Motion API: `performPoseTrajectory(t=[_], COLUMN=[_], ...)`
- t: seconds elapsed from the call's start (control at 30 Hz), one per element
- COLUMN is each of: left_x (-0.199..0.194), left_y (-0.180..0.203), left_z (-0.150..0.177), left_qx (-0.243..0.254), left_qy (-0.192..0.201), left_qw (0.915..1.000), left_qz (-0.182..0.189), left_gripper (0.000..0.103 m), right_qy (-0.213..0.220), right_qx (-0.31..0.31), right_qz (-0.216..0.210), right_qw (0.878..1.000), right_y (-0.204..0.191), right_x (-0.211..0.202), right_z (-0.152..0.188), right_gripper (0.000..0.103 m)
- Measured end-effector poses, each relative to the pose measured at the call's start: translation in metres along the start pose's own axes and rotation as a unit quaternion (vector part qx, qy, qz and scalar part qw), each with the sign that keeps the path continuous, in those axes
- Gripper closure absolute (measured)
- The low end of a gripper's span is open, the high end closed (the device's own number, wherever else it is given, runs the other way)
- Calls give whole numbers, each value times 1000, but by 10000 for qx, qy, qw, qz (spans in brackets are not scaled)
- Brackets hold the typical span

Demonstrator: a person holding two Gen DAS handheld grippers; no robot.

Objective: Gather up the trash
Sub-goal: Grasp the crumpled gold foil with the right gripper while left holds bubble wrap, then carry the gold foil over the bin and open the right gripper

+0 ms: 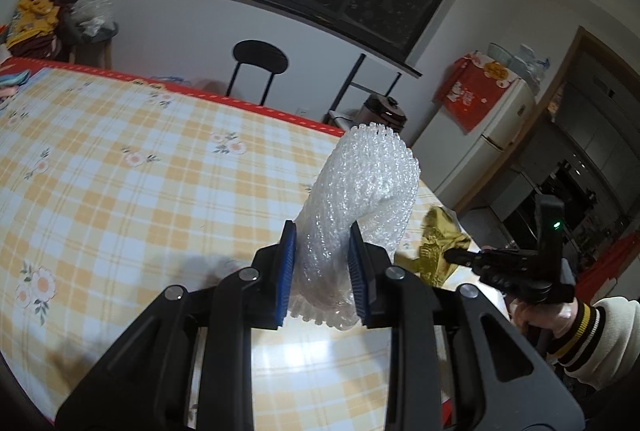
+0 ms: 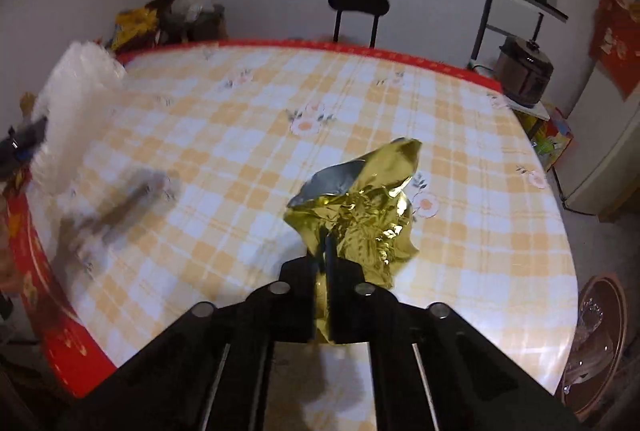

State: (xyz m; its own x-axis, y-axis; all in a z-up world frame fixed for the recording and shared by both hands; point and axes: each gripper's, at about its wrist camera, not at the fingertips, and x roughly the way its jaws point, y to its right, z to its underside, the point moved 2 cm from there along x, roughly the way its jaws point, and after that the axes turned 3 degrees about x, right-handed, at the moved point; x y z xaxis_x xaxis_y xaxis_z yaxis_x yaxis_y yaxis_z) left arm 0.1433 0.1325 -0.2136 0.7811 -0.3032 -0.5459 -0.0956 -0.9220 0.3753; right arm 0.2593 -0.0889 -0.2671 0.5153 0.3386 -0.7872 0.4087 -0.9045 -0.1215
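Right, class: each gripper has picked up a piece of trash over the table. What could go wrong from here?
1. The right gripper pinches only an edge of the gold wrapper; it might slip out.
2. The foam net sticks up far beyond the left gripper and could snag or flop loose.

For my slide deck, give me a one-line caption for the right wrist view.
Right gripper shut on a crumpled gold wrapper above the checked tablecloth.
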Motion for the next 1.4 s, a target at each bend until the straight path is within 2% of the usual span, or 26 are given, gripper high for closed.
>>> performPoseTrajectory(t=[0.27,0.53,0.83,1.07,1.4], left_x=[15,32,66,86,113], left_y=[37,73,150,214,282], left_z=[-12,-22,-31,-31,-17], left_qx=[290,504,1186,1381,1524], left_qy=[0,-96,-427,-490,-636], left_qw=[9988,9962,9870,9799,9735], left_qz=[390,702,999,1354,1579], left_gripper=[75,75,76,76,76], right_qy=[537,789,1221,1419,1508], right_qx=[369,601,1276,1681,2008], right_qz=[-49,269,715,995,1223], right_qw=[9979,9947,9817,9704,9602], right_y=[21,51,114,167,226], right_x=[-53,-94,-153,-191,-223], right_z=[-1,12,55,86,118], right_gripper=[99,99,99,99,99])
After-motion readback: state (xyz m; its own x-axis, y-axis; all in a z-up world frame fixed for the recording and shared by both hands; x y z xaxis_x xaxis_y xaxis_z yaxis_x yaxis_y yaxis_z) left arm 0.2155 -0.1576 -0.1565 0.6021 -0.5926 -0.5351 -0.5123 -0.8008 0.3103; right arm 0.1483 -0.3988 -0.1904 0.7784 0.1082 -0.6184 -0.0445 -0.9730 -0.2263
